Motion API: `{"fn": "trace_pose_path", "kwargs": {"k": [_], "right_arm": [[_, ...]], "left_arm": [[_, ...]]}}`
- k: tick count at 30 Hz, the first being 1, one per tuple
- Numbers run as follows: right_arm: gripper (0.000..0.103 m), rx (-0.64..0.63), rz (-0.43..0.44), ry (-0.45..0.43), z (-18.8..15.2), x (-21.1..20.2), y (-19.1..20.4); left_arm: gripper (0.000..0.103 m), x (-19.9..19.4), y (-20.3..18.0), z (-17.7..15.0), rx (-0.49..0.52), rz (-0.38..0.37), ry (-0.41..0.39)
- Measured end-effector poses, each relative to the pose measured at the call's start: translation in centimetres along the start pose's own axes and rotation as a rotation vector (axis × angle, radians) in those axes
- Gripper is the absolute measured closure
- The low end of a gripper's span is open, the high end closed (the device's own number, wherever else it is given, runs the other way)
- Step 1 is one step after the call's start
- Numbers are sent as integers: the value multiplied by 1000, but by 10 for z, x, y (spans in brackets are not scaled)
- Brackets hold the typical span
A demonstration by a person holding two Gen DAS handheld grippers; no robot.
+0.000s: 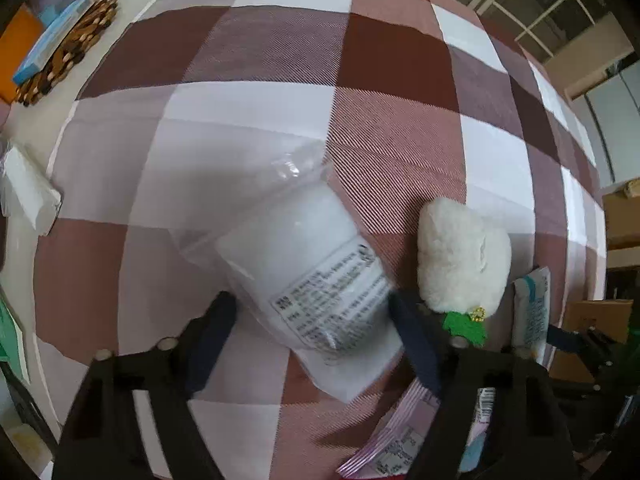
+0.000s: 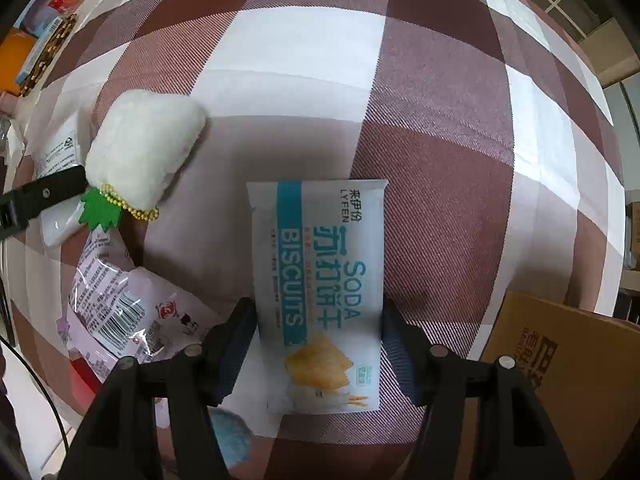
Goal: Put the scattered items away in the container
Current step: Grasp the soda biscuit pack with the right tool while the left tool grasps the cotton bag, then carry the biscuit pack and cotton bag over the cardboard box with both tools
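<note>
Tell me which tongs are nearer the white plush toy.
Left. The left tongs straddle the white wrapped roll, their right finger almost touching the plush toy. The right tongs straddle the biscuit pack, further off.

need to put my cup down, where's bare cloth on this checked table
Free: the checked tablecloth beyond the soda biscuit packet and the fluffy white plush. Crowded: near-left, where plush, pink snack bag and clear-wrapped white roll cluster.
</note>
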State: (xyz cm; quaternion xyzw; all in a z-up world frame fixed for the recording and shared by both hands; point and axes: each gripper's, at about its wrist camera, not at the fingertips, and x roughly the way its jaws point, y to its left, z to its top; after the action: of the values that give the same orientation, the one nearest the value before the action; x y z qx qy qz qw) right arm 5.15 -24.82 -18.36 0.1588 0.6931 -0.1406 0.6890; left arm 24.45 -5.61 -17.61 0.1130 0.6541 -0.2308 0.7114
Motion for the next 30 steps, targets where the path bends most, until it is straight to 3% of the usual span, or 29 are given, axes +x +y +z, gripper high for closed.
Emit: {"fn": "trace_pose_path", "kwargs": {"k": [2,6,11,24,30], "right_arm": [[51,32,30,2,-2,-3,-7],[52,158,155,22,-7,-6,-28],[52,227,230,-5,-16,-26,-39],[52,179,253,-139,0,-89,-29],[51,164,274,-189,-14,-116,-35]], "left_arm": [[43,-5,7,0,-2,2,-6],[50,-12,22,-4,-19,0,-8],[53,-30,32,-9,-34,6,-36],[53,-75,24,-19,-1,-30,-96],[53,-102,10,-35,28,-43,-136]]}}
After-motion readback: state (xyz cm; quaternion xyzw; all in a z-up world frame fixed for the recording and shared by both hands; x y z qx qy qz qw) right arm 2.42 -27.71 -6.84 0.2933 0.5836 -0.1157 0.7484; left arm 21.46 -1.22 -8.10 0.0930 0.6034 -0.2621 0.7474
